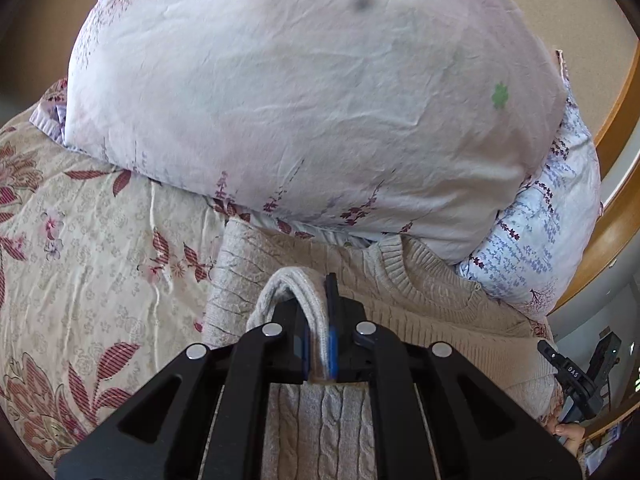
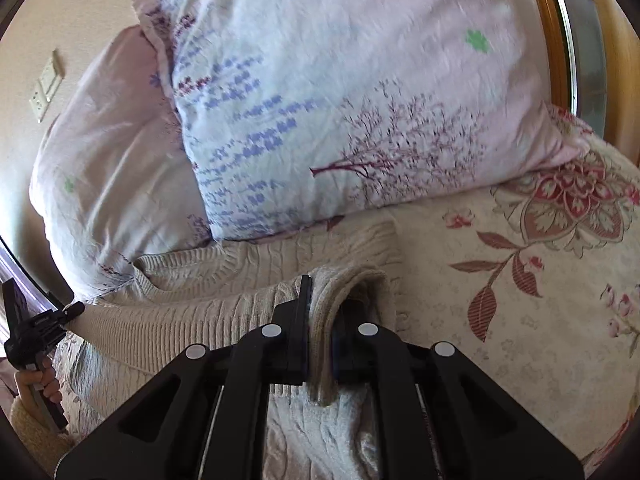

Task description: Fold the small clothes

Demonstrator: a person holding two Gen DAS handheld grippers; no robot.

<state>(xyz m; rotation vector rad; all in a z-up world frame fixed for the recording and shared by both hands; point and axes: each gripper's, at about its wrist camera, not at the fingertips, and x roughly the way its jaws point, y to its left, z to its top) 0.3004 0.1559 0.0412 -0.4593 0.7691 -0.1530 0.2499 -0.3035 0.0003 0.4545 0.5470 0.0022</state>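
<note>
A beige cable-knit sweater lies on the floral bedspread, its ribbed neckline toward the pillows. My left gripper is shut on a folded edge of the sweater, which loops over the fingers. In the right wrist view the same sweater spreads to the left, and my right gripper is shut on another folded edge of it. The right gripper also shows at the far right of the left wrist view, and the left gripper shows at the far left of the right wrist view, held by a hand.
Two large floral pillows stand just behind the sweater, touching its neckline. The floral bedspread extends to both sides. A wooden bed frame curves along the right. A wall socket is at the left.
</note>
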